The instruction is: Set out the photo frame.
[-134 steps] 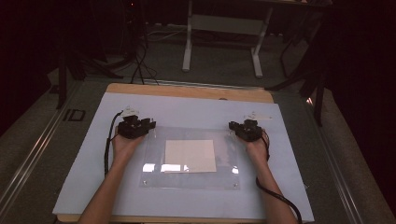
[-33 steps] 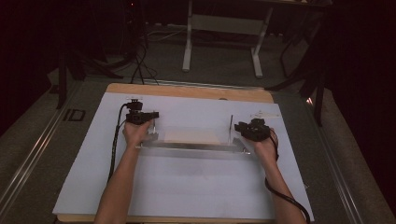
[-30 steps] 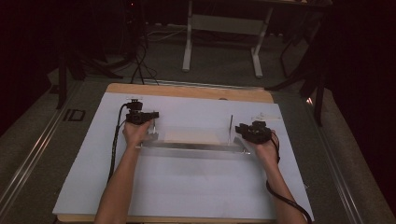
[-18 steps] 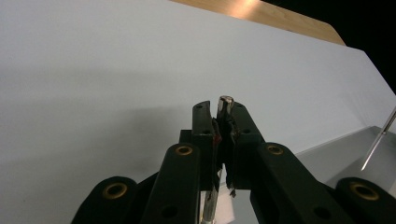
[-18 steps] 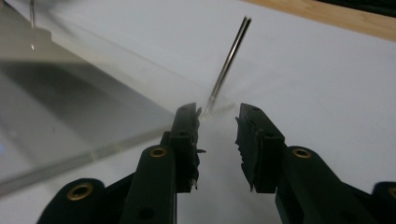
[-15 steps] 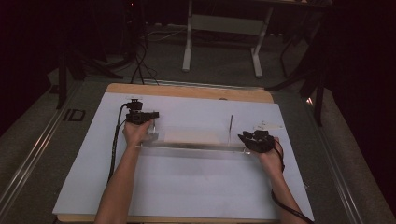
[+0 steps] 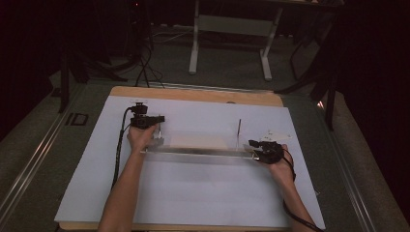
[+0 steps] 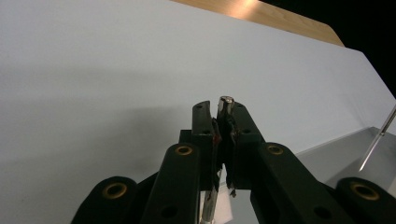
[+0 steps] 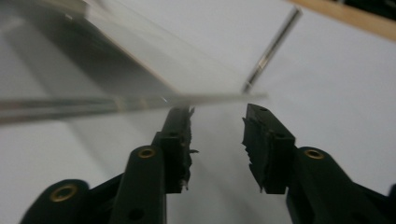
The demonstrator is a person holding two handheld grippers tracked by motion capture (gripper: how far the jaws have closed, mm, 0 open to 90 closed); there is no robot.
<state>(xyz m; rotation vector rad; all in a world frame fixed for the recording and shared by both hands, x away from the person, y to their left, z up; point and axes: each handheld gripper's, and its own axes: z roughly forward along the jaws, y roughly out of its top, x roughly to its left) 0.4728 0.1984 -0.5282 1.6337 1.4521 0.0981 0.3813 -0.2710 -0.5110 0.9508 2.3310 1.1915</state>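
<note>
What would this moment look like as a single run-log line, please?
left gripper: shut on metal post | right gripper: open, beside clear panel edge | panel raised over white mat

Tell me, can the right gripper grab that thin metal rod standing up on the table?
Probably yes. The right gripper is open, and the metal rod stands just ahead of it, but the clear panel's edge crosses between them.
</note>
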